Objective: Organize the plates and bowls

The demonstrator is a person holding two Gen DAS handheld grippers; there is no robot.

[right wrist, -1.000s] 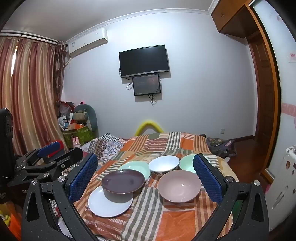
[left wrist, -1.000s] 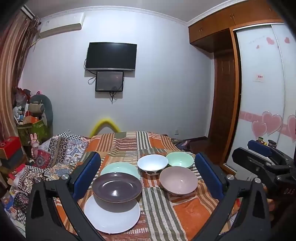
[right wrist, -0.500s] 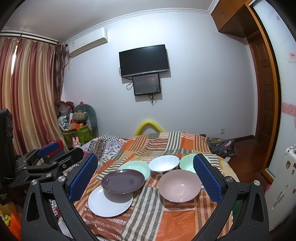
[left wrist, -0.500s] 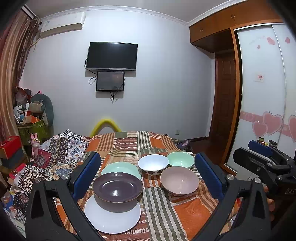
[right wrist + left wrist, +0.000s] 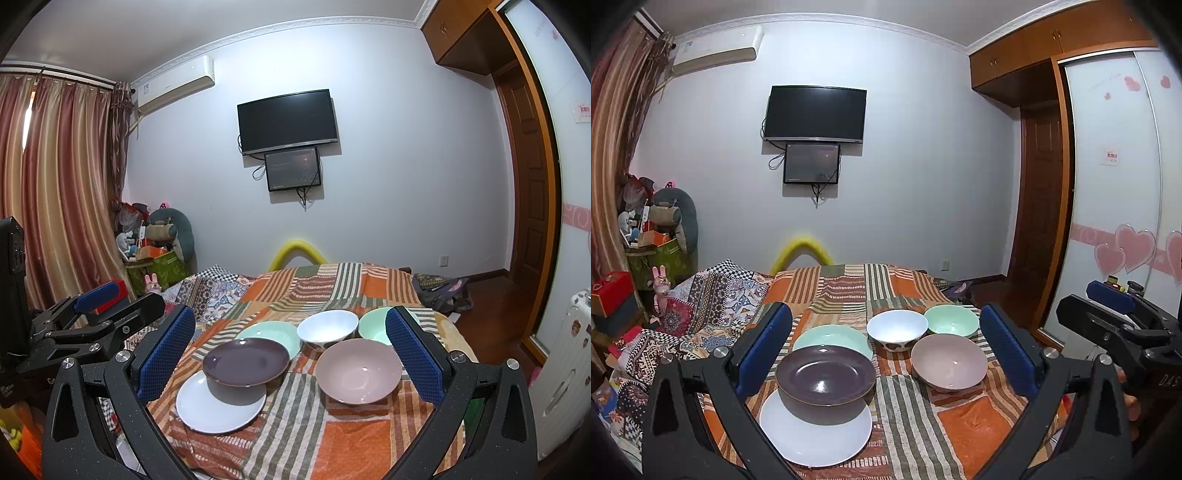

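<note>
On the striped orange cloth sit a white plate (image 5: 816, 434), a dark purple plate (image 5: 826, 374) overlapping its far edge, a mint plate (image 5: 831, 334), a white bowl (image 5: 897, 328), a mint bowl (image 5: 951, 319) and a pink bowl (image 5: 948, 362). My left gripper (image 5: 886, 354) is open and empty, held above and in front of the dishes. My right gripper (image 5: 290, 349) is open and empty, likewise short of the dishes. In the right wrist view I see the white plate (image 5: 218, 406), purple plate (image 5: 245, 362) and pink bowl (image 5: 358, 369).
The cloth-covered table (image 5: 967, 424) drops off at the right toward a wooden floor and door. A patterned blanket (image 5: 709, 295) and clutter lie left. A TV (image 5: 816, 114) hangs on the far wall. A sliding wardrobe (image 5: 1115, 206) stands right.
</note>
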